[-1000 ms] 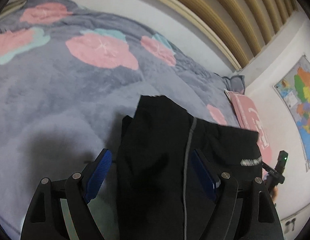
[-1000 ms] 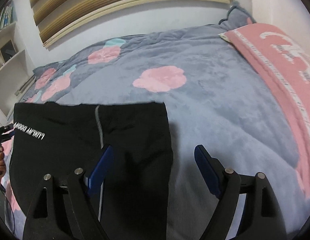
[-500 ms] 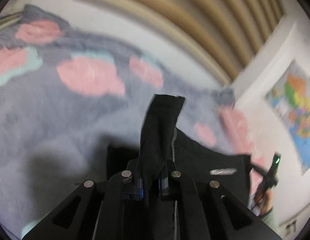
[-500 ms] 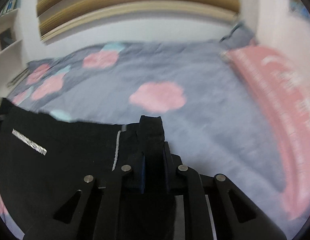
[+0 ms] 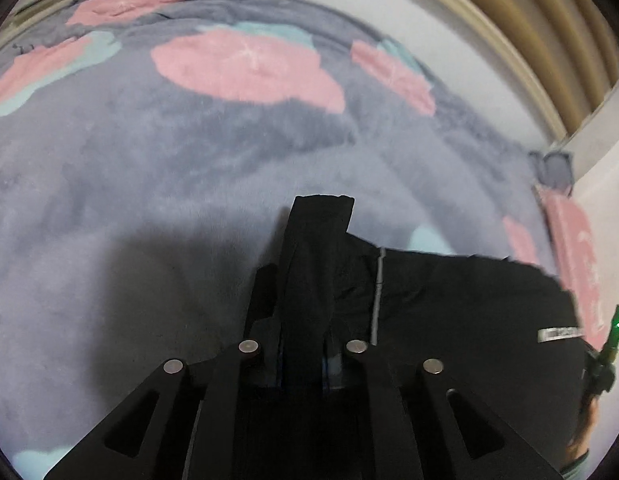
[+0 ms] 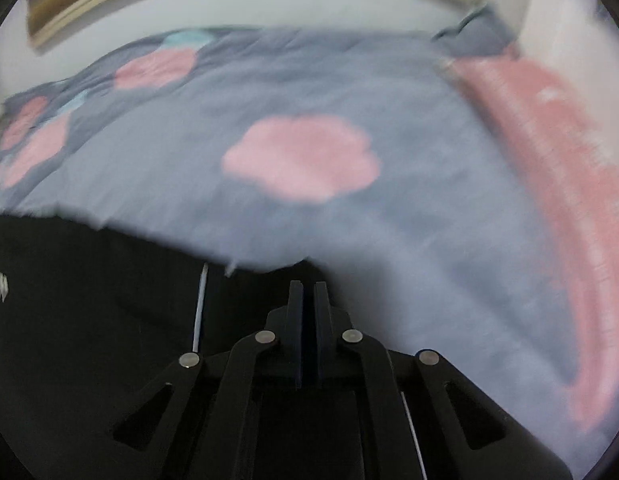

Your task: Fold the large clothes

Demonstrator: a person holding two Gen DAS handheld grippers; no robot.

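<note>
A black garment (image 5: 449, 312) lies across the near side of a bed's grey blanket (image 5: 149, 184) patterned with pink flowers. The left gripper (image 5: 303, 364) is clamped on a raised fold at its left end; the right gripper (image 6: 305, 336), fingers nearly together, pinches its right edge.

The left gripper (image 5: 303, 364) is clamped on a bunched fold of black garment (image 5: 449, 304). The right gripper (image 6: 308, 344) looks closed, fingers nearly touching, though blur obscures any cloth between them.
</note>
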